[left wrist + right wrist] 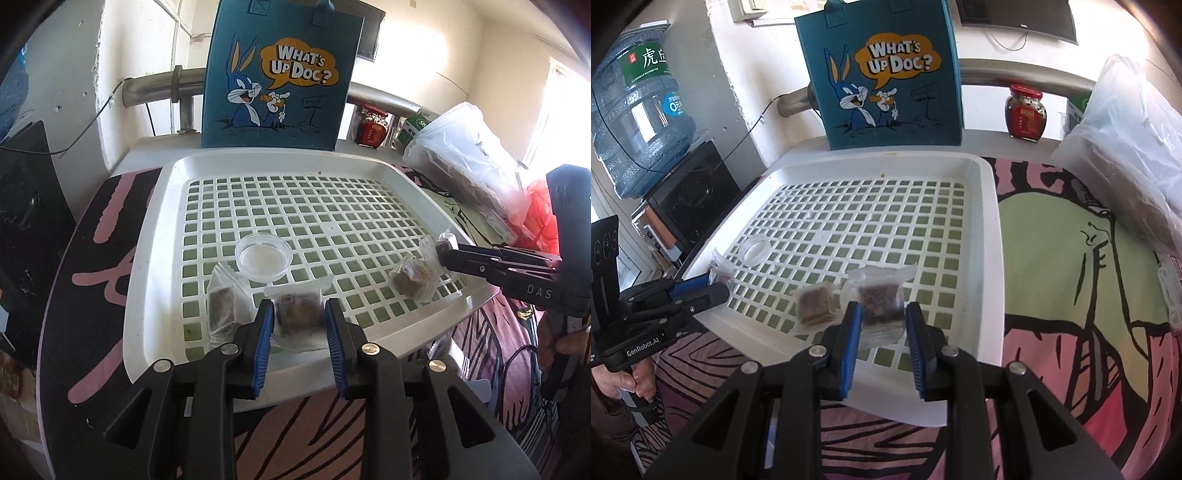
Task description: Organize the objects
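White slotted tray (pixel 173 206) on patterned cloth, left gripper (pixel 298 325) clamping a clear-wrapped brown block (pixel 297 314) (lower edge hidden), right gripper (pixel 881 325) likewise gripping a darker packet (pixel 881 295), wrappers' long axes unclear.

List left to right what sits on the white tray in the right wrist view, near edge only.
Left gripper at the tray edge by a dark packet → clear round dish → tan packet → dark packet between the right gripper's fingers.
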Available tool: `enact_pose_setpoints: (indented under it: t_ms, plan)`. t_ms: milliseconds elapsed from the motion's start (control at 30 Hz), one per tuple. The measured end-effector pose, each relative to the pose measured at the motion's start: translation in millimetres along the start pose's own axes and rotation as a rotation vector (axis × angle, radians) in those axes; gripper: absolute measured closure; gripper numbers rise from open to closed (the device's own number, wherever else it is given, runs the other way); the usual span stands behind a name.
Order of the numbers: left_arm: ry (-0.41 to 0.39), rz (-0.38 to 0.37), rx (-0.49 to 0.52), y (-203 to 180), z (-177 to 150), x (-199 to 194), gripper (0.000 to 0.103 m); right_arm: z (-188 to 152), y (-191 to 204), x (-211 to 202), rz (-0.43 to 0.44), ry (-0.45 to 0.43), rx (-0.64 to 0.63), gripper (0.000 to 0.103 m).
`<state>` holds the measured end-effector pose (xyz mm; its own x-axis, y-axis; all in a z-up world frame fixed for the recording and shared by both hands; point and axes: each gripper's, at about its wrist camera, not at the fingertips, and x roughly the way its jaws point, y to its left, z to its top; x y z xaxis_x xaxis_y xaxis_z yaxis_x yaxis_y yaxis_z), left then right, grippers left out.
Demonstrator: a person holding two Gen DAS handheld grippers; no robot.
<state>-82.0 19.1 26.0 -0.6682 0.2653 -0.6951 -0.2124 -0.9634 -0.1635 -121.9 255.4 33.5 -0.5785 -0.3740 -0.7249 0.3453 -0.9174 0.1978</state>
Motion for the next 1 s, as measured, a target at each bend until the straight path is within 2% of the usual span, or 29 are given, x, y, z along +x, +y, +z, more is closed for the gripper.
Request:
enact_pose_setpoints:
  t_ms: [33, 67, 100, 133, 167, 300, 433, 533, 667, 800, 933, 1000]
  plan:
    - [-0.005, -0.001, -0.001, 0.0, 0.1, -1.2, 0.072, -0.5, -0.1, -0.3, 0.001, -0.004, 0.003, 0.074]
    - [-0.009, -0.016, -0.008, 0.2, 0.2, -3.7, 0.066, -1.3, 0.5, -2.7, -0.001, -0.016, 0.003, 0.068]
    - [-0.017, -0.030, -0.014, 0.6, 0.9, -8.0, 0.053, -2.4, 1.7, -7.3, -0.004, -0.036, 0.001, 0.063]
    - [-0.035, -0.034, -0.015, -0.4, 1.5, -13.8, 0.047, -3.2, 3.5, -13.5, -0.005, -0.061, -0.002, 0.054]
    - [-0.061, -0.034, -0.010, -1.9, 1.6, -21.9, 0.038, -4.0, 5.5, -21.4, 0.003, -0.087, -0.002, 0.049]
    - [-0.146, -0.049, 0.016, -9.1, -2.2, -58.7, 0.020, -9.6, 18.3, -56.1, 0.054, -0.165, -0.013, 0.048]
    - [-0.133, -0.053, 0.046, -16.2, -18.0, -79.4, 0.016, -27.4, 32.9, -80.8, 0.085, -0.197, -0.051, 0.044]
    - [-0.078, -0.024, 0.057, -18.8, -35.5, -79.2, 0.015, -44.1, 37.4, -84.0, 0.093, -0.178, -0.059, 0.042]
    - [0.018, -0.003, 0.045, -17.7, -54.9, -61.9, 0.015, -63.2, 36.3, -70.6, 0.039, -0.115, -0.061, 0.042]
    - [0.062, 0.022, -0.007, -7.4, -61.6, -50.0, 0.015, -73.9, 32.5, -50.1, -0.018, -0.024, -0.050, 0.042]
    - [0.090, 0.073, -0.064, 4.9, -62.7, -40.8, 0.015, -80.3, 32.5, -42.4, -0.073, -0.002, -0.073, 0.042]
    - [0.090, 0.076, -0.053, 1.9, -62.9, -40.5, 0.014, -80.4, 33.0, -38.7, -0.074, 0.017, -0.077, 0.042]
